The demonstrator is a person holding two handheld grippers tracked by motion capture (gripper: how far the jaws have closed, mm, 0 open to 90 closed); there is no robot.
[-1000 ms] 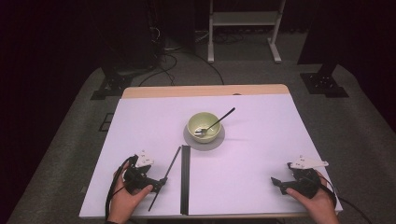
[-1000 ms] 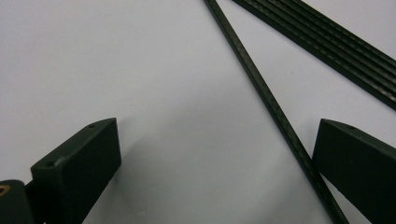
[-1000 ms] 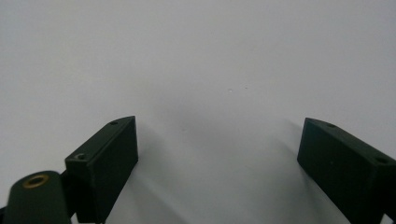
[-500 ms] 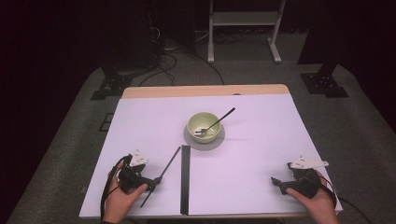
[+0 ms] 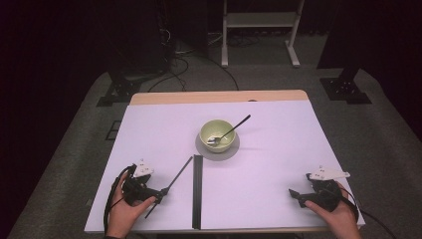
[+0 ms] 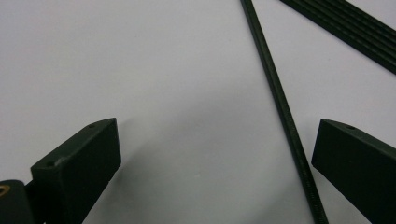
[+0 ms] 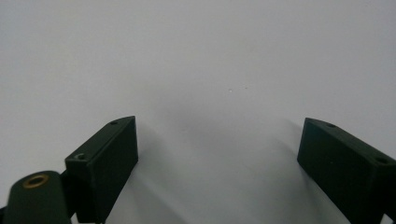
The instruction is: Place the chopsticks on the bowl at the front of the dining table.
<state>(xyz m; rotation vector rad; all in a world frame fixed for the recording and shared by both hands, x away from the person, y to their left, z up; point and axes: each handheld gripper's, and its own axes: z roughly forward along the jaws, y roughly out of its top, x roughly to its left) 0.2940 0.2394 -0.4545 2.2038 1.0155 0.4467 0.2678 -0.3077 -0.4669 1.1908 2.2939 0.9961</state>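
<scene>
While both tools gape, the left tool [image 6: 205, 172] straddles a thin rod [image 6: 280, 98]; the right tool [image 7: 219, 158] faces bare table [image 7: 196, 56].

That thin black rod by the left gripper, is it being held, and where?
No. The thin black rod lies between the left gripper's open jaws, ungripped. The right gripper is open too.

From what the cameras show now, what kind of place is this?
Probably a lab or studio set up for recording. A white-covered table stands on grey carpet among dark stands and loose floor cables, holding just a green bowl and thin black rods.
</scene>
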